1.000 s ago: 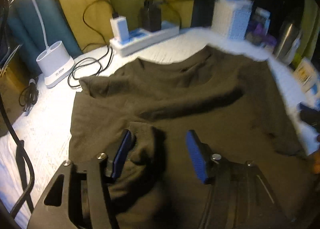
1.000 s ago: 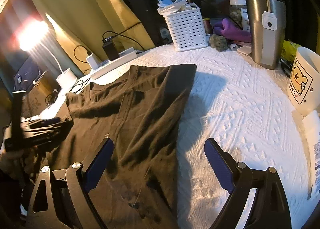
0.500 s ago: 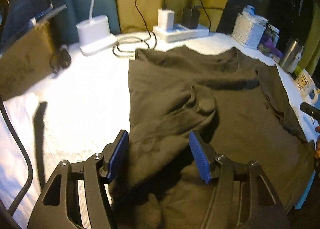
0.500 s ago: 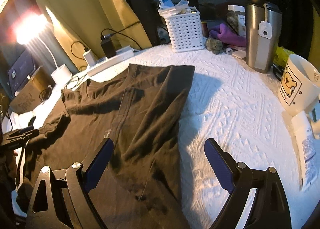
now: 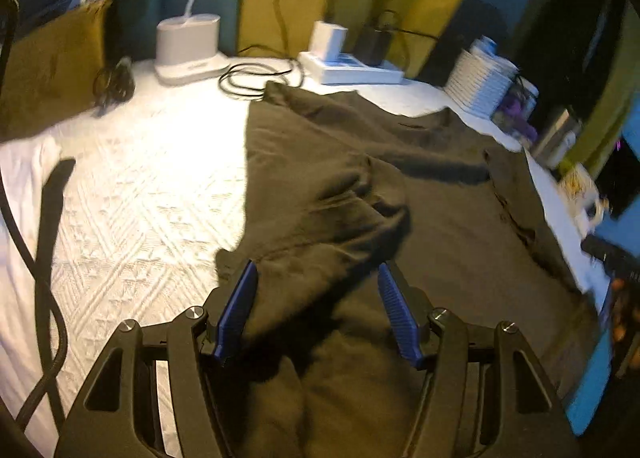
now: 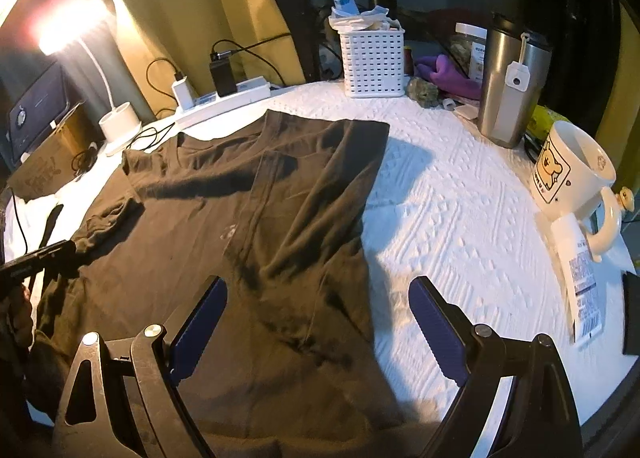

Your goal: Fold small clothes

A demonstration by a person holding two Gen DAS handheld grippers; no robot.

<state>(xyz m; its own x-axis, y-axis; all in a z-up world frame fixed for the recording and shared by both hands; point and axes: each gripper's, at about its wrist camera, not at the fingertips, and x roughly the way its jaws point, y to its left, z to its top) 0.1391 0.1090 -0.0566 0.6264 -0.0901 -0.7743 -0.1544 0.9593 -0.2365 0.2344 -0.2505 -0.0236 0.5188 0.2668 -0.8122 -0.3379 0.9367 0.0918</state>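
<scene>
Brown shirt (image 6: 240, 226), cartoon mug (image 6: 568, 170), print unreadable, left tongs (image 5: 316, 310) wide, right tongs (image 6: 316, 322) wide

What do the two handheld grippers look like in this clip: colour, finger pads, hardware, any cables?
Both match: the left gripper and right gripper have black frames with triangular cut-outs, silver round pivot bolts, and two fingers faced with ribbed dark-blue pads. A thick black cable hangs beside the left one. No markings or sleeves are visible.

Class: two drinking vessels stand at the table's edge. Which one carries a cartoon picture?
The white mug, printed with a yellow cartoon animal; the steel tumbler behind it is plain, with only a small hanging tag.
</scene>
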